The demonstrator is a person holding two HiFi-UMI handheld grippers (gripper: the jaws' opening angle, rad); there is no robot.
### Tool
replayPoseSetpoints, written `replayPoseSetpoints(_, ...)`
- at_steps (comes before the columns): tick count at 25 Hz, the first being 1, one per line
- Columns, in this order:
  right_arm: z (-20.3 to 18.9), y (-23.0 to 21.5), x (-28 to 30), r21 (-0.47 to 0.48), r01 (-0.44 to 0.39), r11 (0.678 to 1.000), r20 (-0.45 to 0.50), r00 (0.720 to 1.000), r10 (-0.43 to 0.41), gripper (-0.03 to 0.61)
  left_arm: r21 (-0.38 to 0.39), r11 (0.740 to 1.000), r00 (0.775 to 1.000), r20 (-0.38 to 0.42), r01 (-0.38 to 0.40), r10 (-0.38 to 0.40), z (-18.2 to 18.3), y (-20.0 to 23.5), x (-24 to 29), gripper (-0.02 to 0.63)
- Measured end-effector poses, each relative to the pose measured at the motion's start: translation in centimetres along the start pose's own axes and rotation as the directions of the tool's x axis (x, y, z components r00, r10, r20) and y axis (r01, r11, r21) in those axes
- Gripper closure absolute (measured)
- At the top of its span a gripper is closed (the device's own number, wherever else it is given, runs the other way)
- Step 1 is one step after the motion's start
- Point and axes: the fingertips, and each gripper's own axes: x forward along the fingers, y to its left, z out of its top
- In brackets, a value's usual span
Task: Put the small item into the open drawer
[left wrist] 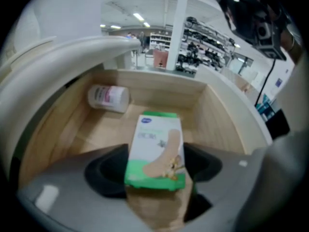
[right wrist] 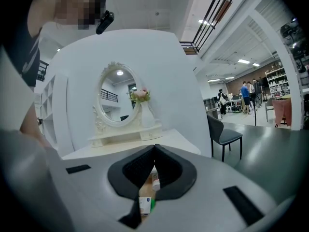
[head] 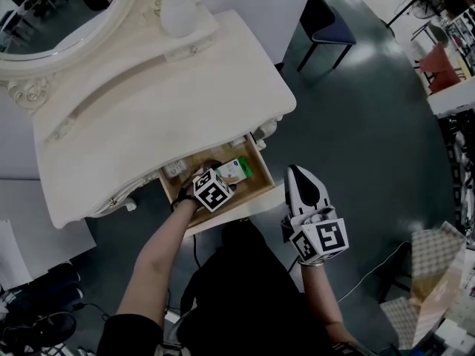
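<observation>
A small green-and-white box (left wrist: 155,149) with a plaster pictured on it sits between the jaws of my left gripper (left wrist: 154,170), which is shut on it. Gripper (head: 226,176) and box (head: 237,171) are over the wooden inside of the open drawer (head: 260,188) of the white dressing table (head: 148,117). A white bottle (left wrist: 108,97) lies on its side at the drawer's back left. My right gripper (head: 299,173) hovers just right of the drawer front, shut and holding nothing. Through the gap under its jaws (right wrist: 154,148) the box (right wrist: 144,204) shows.
An oval mirror (head: 44,21) and a white vase (head: 178,10) stand at the back of the table top. A dark chair (head: 326,28) stands on the grey floor beyond the table. Cables and dark gear lie at the lower left (head: 44,302).
</observation>
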Motion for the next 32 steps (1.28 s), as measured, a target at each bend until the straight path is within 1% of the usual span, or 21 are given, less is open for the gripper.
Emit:
replayPoseSetpoints(8, -0.3, -0.4, -0.2, 0.004, 0.004, 1.000, -0.005, 1.000, -0.004, 0.581, 0.028, 1.000, 1.000, -0.012, -0.010, 0.010, -0.6, 0.1, 0.7, 0.252)
replayPoseSetpoints(12, -0.2, -0.5, -0.3, 0.007, 0.003, 1.000, -0.004, 1.000, -0.003, 0.581, 0.019, 1.000, 1.000, -0.013, -0.007, 0.008, -0.6, 0.0, 0.7, 0.246)
replayPoseSetpoints(14, -0.2, -0.4, -0.3, 0.007, 0.000, 1.000, -0.004, 1.000, 0.000, 0.581, 0.011, 1.000, 1.000, -0.010, -0.012, 0.013, -0.5, 0.1, 0.6, 0.223)
replayPoseSetpoints(17, 0.0, -0.3, -0.3, 0.004, -0.011, 1.000, 0.001, 1.000, 0.011, 0.581, -0.024, 0.999, 0.999, 0.029, -0.031, 0.032, 0.4, 0.6, -0.3, 0.221)
replayPoseSetpoints(20, 0.2, 0.0, -0.2, 0.000, -0.026, 1.000, 0.007, 1.000, 0.026, 0.581, -0.082, 0.996, 0.992, 0.117, -0.045, 0.054, 2.3, 1.1, -2.6, 0.227)
replayPoseSetpoints(23, 0.5, 0.6, -0.1, -0.002, -0.045, 0.999, 0.015, 0.999, 0.045, 0.581, -0.099, 0.992, 0.976, 0.196, -0.077, 0.096, 4.0, 1.4, -5.4, 0.244)
replayPoseSetpoints(25, 0.7, 1.1, -0.1, -0.004, -0.059, 0.998, 0.020, 0.998, 0.059, 0.581, -0.109, 0.988, 0.960, 0.244, -0.111, 0.135, 5.0, 1.8, -7.3, 0.275)
replayPoseSetpoints(28, 1.1, 1.7, -0.2, -0.015, -0.077, 0.997, 0.028, 0.997, 0.078, 0.581, -0.148, 0.975, 0.928, 0.313, -0.164, 0.203, 5.8, 2.4, -10.1, 0.333)
replayPoseSetpoints(32, 1.9, 2.4, -0.3, -0.031, -0.094, 0.995, 0.042, 0.995, 0.095, 0.581, -0.206, 0.953, 0.882, 0.373, -0.222, 0.287, 6.3, 3.1, -13.5, 0.374)
